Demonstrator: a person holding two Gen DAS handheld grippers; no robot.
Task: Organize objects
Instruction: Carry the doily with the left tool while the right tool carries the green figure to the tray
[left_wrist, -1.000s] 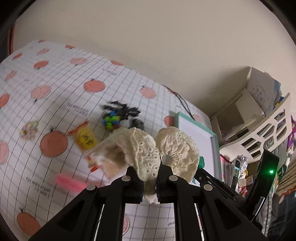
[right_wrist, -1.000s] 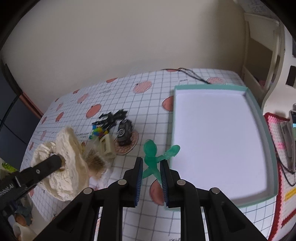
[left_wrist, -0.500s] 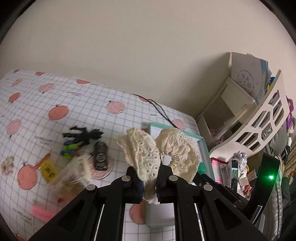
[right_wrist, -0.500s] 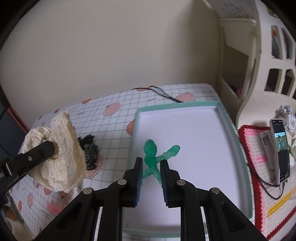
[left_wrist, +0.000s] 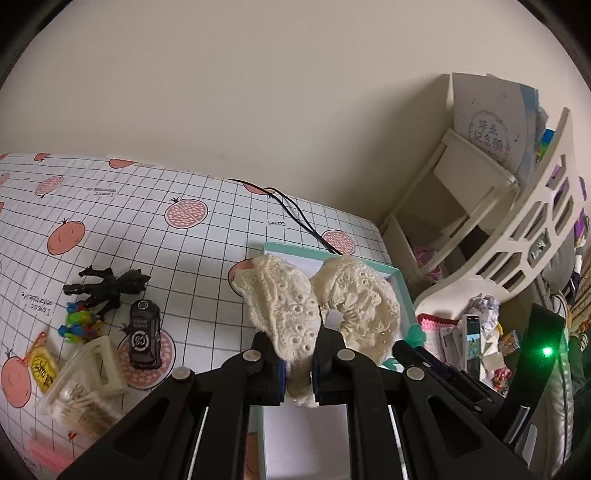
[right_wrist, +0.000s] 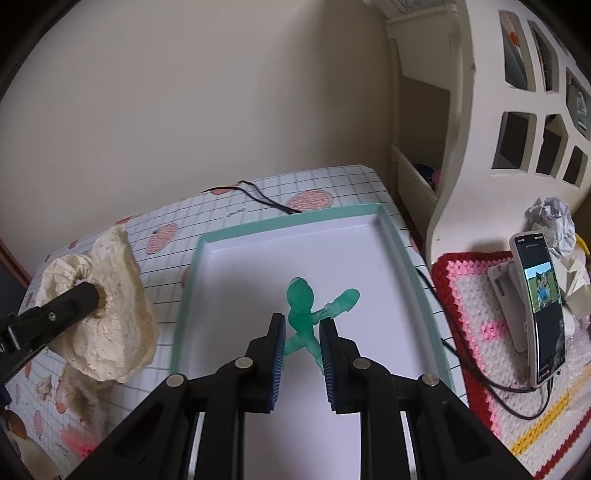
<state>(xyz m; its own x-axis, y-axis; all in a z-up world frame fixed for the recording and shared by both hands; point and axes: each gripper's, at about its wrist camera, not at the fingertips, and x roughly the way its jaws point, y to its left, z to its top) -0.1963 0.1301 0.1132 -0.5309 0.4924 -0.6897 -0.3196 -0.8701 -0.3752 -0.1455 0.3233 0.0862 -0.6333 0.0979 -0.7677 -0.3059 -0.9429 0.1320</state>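
Toy car (left_wrist: 144, 338) left of tray (right_wrist: 406, 266); phone (right_wrist: 541, 306) right.

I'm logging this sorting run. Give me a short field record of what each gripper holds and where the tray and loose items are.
left gripper: shut on cream lace scrunchie
right gripper: shut on green figure, above the tray
tray: teal rim, white inside, nothing lying in it
left on tablecloth: toy car, black figure, cotton swab box, yellow packet
off table: phone on stand, on a crochet mat
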